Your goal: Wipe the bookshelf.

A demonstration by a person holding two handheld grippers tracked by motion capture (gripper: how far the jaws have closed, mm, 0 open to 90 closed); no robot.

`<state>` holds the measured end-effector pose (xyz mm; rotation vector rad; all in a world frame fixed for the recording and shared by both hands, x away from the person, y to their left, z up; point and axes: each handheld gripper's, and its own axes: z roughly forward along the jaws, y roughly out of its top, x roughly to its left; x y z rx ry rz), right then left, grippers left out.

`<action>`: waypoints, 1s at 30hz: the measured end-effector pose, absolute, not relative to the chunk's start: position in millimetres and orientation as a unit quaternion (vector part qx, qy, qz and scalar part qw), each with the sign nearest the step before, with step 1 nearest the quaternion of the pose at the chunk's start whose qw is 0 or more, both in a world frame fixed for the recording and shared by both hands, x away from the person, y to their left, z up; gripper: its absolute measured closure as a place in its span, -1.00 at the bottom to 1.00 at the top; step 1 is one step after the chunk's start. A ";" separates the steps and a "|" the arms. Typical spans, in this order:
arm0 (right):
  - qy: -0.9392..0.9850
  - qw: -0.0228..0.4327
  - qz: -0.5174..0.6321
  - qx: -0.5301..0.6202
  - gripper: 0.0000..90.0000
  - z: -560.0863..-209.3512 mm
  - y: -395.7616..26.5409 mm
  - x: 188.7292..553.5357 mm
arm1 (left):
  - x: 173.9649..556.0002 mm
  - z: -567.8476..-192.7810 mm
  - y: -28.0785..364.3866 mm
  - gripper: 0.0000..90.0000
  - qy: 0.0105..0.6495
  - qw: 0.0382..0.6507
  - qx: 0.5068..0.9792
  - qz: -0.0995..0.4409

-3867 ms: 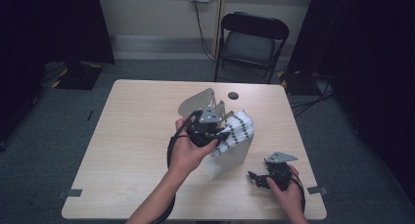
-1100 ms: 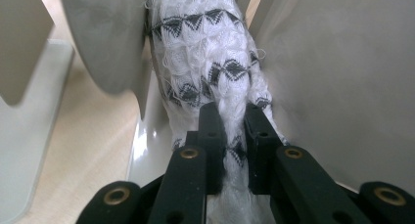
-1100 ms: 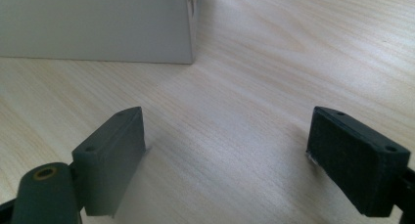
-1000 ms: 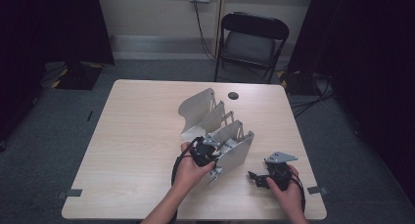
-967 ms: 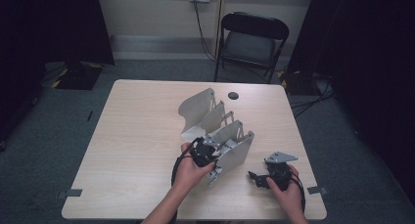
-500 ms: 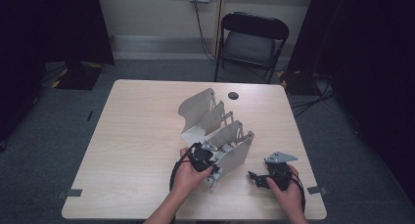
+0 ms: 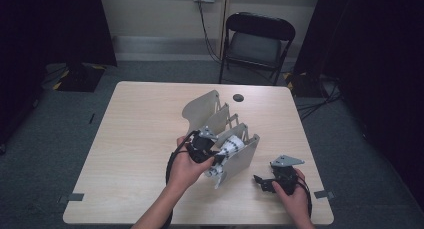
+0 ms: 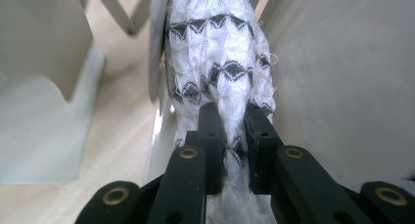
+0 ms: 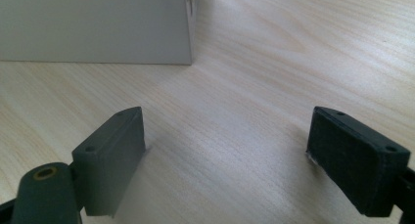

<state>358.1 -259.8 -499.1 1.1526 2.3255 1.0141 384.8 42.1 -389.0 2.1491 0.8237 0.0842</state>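
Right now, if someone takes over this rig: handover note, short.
Left gripper: shut on the white cloth with black zigzag pattern, which sits between two panels of the grey accordion rack at its near end.
Right gripper: open, holding nothing, low over the wooden table right of the rack.
Done: cloth gripped.
Left: cloth is partly out of its slot; whether it goes in or comes out is your call. Small black disc lies untouched beyond the rack.

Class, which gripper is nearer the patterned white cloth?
Left. The left gripper is clamped on the cloth in the grey rack; the right gripper rests open on the table, apart.
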 end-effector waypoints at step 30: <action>0.821 0.177 0.358 0.408 -0.70 -499.1 -259.7 358.0 | 380.7 -335.6 22.0 0.79 0.297 0.456 0.839 0.022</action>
